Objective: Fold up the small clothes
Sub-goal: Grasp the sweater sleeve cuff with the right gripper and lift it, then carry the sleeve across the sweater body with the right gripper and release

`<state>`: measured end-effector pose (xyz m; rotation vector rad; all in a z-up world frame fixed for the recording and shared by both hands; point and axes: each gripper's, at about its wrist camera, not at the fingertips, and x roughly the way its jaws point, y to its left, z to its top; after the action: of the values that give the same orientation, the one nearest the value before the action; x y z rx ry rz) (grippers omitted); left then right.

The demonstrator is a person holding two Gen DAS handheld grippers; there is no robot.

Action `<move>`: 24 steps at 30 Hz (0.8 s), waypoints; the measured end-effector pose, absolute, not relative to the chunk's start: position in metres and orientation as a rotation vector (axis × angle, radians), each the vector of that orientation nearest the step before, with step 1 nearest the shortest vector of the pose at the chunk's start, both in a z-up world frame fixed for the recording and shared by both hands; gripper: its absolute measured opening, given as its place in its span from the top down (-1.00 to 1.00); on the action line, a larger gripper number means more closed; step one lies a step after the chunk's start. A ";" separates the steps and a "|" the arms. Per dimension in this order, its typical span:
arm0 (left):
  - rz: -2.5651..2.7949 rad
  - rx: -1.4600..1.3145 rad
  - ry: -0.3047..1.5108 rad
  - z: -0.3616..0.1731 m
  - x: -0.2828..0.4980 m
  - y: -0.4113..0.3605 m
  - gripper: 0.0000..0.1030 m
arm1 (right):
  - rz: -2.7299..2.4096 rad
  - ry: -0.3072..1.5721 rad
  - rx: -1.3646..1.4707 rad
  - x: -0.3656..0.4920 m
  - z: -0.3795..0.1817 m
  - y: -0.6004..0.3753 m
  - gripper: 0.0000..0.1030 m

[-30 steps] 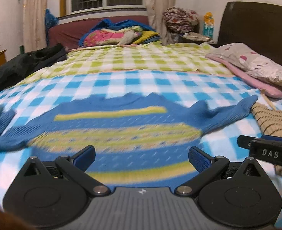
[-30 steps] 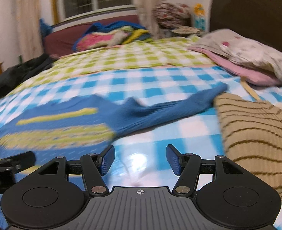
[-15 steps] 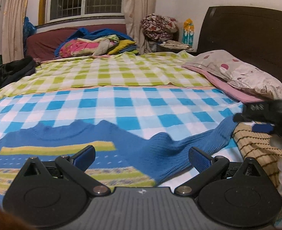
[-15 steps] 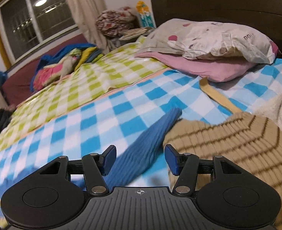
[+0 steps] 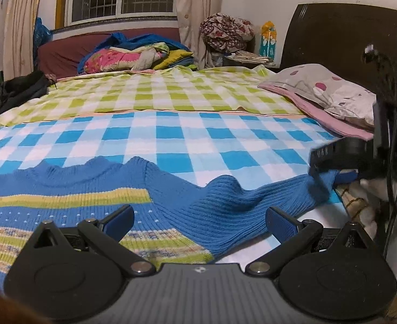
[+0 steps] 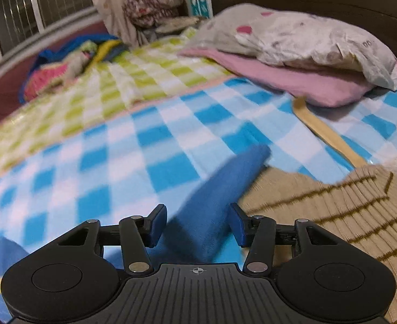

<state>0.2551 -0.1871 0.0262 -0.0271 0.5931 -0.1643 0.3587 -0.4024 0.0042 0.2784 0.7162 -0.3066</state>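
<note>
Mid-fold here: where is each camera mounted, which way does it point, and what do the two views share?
Left wrist: sits on the left hand-held gripper, open, facing the window across the blue sweater; right hand-held gripper shows at right.
Right wrist: sits on the right hand-held gripper, open, facing the headboard; its fingers flank the sleeve.
Shared: sleeve, pillow, tan striped garment.

The right claw (image 6: pixel 197 225) hangs low over the bed's blue-and-white checked blanket (image 6: pixel 133 156), its blue-padded jaws spread with the blue knitted sweater sleeve (image 6: pixel 220 189) running between them, touching neither pad clearly. Just right of the sleeve lies a beige ribbed garment with brown stripes (image 6: pixel 333 210). Behind it, a spotted white pillow (image 6: pixel 306 40) rests on a pink folded cloth (image 6: pixel 279 78).
</note>
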 end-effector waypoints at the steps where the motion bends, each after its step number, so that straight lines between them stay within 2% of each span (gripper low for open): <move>1: -0.160 -0.022 0.590 0.026 0.254 -0.186 -1.00 | -0.306 0.728 0.282 0.357 0.000 -0.405 0.34; 2: -0.152 -0.010 0.582 0.026 0.252 -0.186 -1.00 | -0.299 0.732 0.301 0.356 -0.002 -0.408 0.44; 3: -0.140 0.003 0.572 0.025 0.251 -0.185 -1.00 | -0.288 0.732 0.331 0.354 -0.003 -0.412 0.64; 5: -0.106 0.032 0.547 0.025 0.247 -0.182 -1.00 | -0.258 0.723 0.393 0.351 0.000 -0.419 0.79; 16: -0.032 0.045 0.594 0.020 0.230 -0.132 -1.00 | 0.008 0.580 0.541 0.320 0.044 -0.402 0.82; 20: 0.001 0.010 0.612 0.023 0.214 -0.099 -1.00 | 0.249 0.538 0.510 0.305 0.064 -0.354 0.81; 24: 0.068 0.035 0.630 0.019 0.188 -0.058 -1.00 | 0.579 0.567 0.346 0.282 0.065 -0.278 0.78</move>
<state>0.1877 -0.0583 0.0194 0.0352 0.6297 0.0677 0.2815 -0.2777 0.0653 0.3456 0.5666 0.5790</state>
